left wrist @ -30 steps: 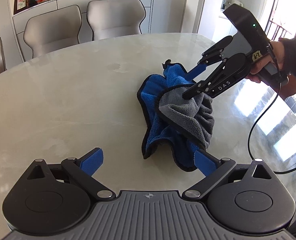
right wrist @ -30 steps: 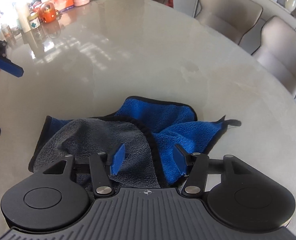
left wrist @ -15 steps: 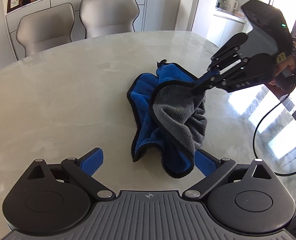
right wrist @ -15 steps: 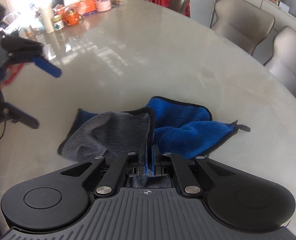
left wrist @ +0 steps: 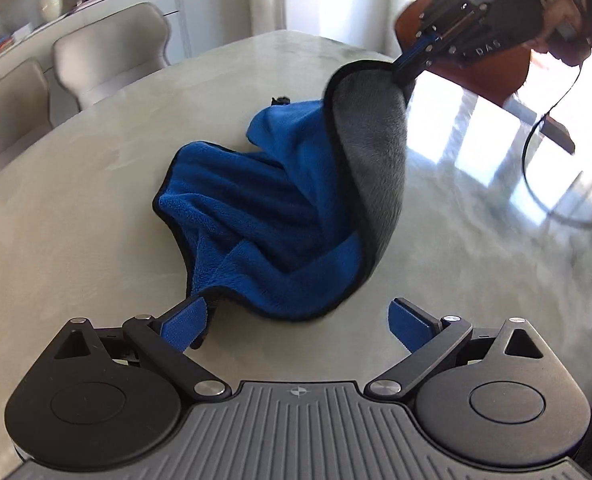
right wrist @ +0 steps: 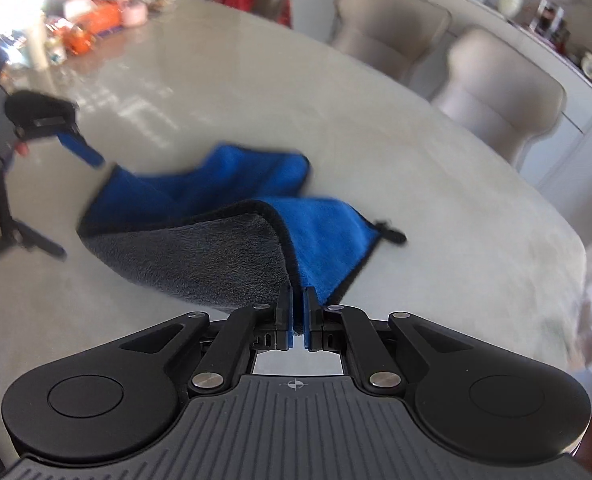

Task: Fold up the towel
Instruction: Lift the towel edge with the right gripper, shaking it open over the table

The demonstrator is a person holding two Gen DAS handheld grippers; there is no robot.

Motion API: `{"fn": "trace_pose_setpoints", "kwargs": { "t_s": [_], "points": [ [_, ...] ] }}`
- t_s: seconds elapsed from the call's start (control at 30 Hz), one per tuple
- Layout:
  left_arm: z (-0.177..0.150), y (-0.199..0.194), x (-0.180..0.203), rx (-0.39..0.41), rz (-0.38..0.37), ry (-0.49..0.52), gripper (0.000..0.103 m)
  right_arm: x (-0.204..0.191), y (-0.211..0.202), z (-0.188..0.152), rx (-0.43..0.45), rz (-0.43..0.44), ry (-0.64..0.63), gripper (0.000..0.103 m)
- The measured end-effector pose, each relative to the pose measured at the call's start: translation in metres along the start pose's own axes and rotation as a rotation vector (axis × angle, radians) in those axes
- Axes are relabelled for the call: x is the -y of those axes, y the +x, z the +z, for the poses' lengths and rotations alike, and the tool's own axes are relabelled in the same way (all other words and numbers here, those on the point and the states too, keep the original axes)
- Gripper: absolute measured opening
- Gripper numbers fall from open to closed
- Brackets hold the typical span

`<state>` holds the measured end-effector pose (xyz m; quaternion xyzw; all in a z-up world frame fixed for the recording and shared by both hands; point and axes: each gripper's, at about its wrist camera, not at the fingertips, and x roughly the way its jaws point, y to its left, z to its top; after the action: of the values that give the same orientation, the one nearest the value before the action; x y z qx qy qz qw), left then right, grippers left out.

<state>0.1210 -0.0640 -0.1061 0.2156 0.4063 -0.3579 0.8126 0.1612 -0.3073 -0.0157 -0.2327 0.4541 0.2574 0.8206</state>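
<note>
The towel (left wrist: 264, 216) is blue on one side and grey on the other, with a black hem, and lies crumpled on the pale marble table (left wrist: 76, 208). My right gripper (right wrist: 298, 304) is shut on one corner of the towel (right wrist: 224, 256) and holds that corner lifted above the table; it shows in the left wrist view (left wrist: 410, 66) at the upper right. My left gripper (left wrist: 296, 320) is open, low at the towel's near edge, with the hem between its fingers. It also shows at the left of the right wrist view (right wrist: 72, 196).
Beige chairs (left wrist: 108, 60) stand along the table's far side before a white sideboard. A black cable (left wrist: 536, 168) hangs by the right gripper. Jars and orange items (right wrist: 96, 20) crowd the table's far end.
My right gripper has shut on the towel corner and lifted it up and away, pulling the grey side open. My left gripper has moved so that the towel's near edge lies between its fingers.
</note>
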Motion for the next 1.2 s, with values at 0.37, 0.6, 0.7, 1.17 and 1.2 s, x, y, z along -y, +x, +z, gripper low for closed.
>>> {"fn": "trace_pose_setpoints", "kwargs": {
  "t_s": [0.37,0.6,0.7,1.17,1.2],
  "points": [
    [0.0,0.013,-0.01,-0.028,-0.005,0.115,0.098,-0.012,0.025,-0.036,-0.125,-0.017,0.039,0.03],
    [0.001,0.016,-0.011,-0.046,-0.026,0.147,0.098,-0.039,0.031,-0.012,-0.077,-0.014,-0.18,0.038],
    [0.001,0.016,-0.012,-0.049,-0.023,0.139,0.098,-0.041,0.041,-0.004,-0.092,-0.054,-0.268,0.041],
    [-0.003,0.021,-0.018,-0.083,-0.039,0.115,0.098,-0.022,0.074,0.015,-0.182,0.131,-0.267,0.032],
    [-0.003,0.021,-0.018,-0.082,-0.039,0.114,0.098,-0.022,0.072,0.014,-0.177,0.139,-0.266,0.02]
  ]
}}
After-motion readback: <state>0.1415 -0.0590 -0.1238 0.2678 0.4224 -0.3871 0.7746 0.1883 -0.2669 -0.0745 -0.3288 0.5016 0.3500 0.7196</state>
